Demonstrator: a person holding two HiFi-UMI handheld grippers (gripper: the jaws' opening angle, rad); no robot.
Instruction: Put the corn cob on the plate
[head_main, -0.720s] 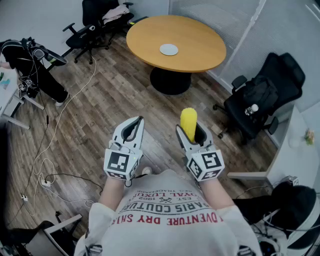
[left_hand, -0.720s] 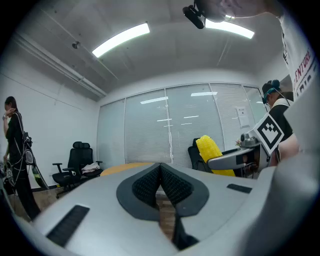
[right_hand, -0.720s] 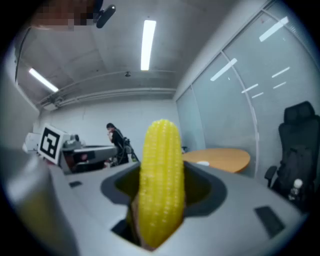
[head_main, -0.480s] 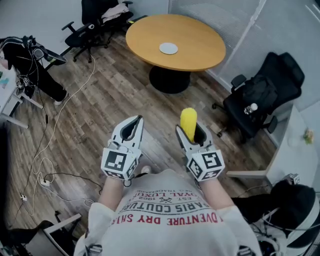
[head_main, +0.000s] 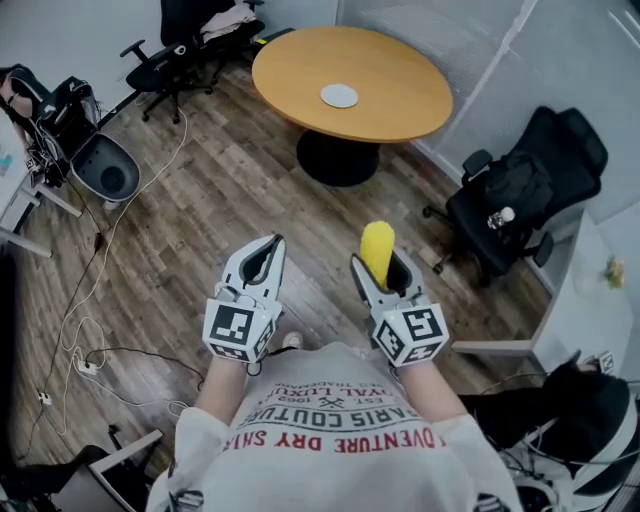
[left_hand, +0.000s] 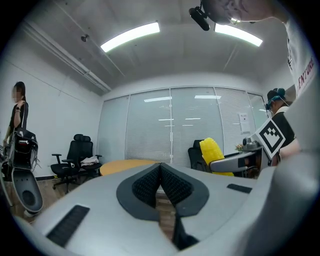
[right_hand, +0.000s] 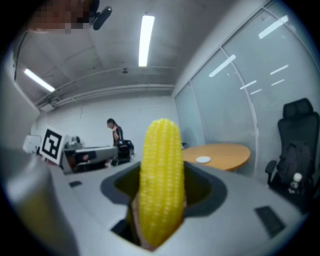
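Note:
A yellow corn cob stands upright between the jaws of my right gripper, which is shut on it; the cob fills the middle of the right gripper view. My left gripper is held beside it at the same height, its pads pressed together with nothing between them. The corn also shows at the right of the left gripper view. A small white plate lies on the round wooden table well ahead of both grippers.
Black office chairs stand at the right and behind the table at the upper left. Cables trail over the wooden floor at the left. A person stands by a stroller-like frame at the far left.
Both grippers keep their places with the corn still gripped. At the upper left, the person and the dark frame have shifted.

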